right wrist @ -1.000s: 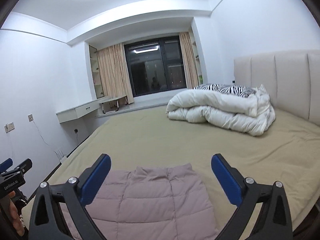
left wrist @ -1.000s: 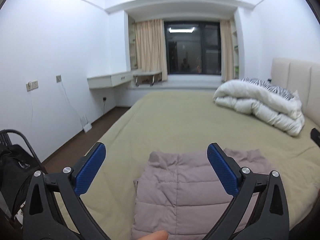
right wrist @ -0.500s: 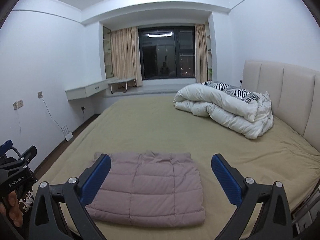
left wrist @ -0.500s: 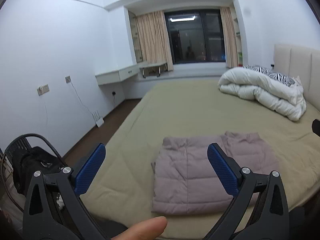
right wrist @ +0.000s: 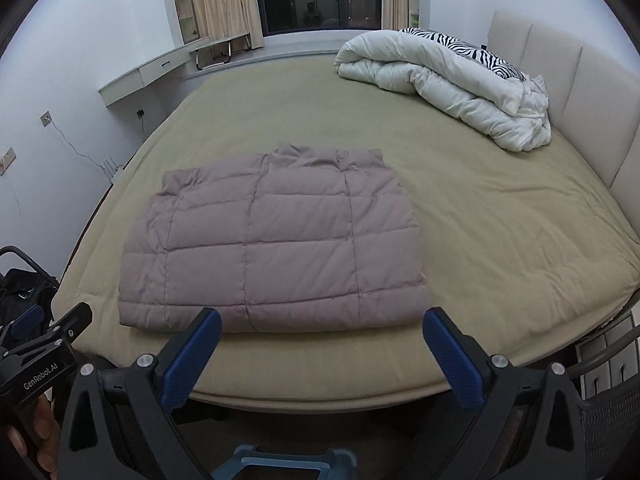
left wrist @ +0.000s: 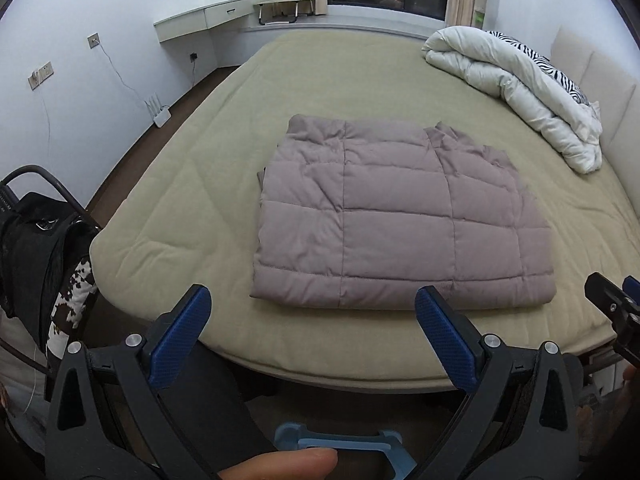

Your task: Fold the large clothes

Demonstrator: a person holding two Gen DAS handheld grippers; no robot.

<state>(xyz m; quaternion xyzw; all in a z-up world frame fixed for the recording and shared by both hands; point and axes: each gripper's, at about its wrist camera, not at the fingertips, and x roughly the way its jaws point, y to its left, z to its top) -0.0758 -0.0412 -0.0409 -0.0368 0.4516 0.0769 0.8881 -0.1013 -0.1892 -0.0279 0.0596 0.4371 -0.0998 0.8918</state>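
- Jacket (left wrist: 400, 220): lies folded into a compact quilted rectangle on the bed (left wrist: 320, 80), near the foot edge and well apart from the duvet (left wrist: 516, 80) at the headboard end.
- Left gripper (left wrist: 312, 332): fingers spread wide and empty, held off the foot of the bed, clear of the jacket.
- Right gripper (right wrist: 320, 352): fingers likewise spread and empty, held just short of the jacket's near fold.
- Judged status: the fold looks complete or nearly so. The far edge shows an uneven, rumpled collar region (left wrist: 452, 136), and a thin sliver of lower layer protrudes at the left side (left wrist: 262, 172).
- Procedure, if a tidy-up is intended:
  - Approach low and level, so the fingers slide along the bed instead of digging into the padding.
  - Pinch only the protruding layer; a deep bite would lift the whole stack and undo the fold.
  - Tuck inward with short strokes, then press the top flat, because down padding springs back.
- Caution: the jacket sits close to the bed edge, so pulling toward the person may drag it off.
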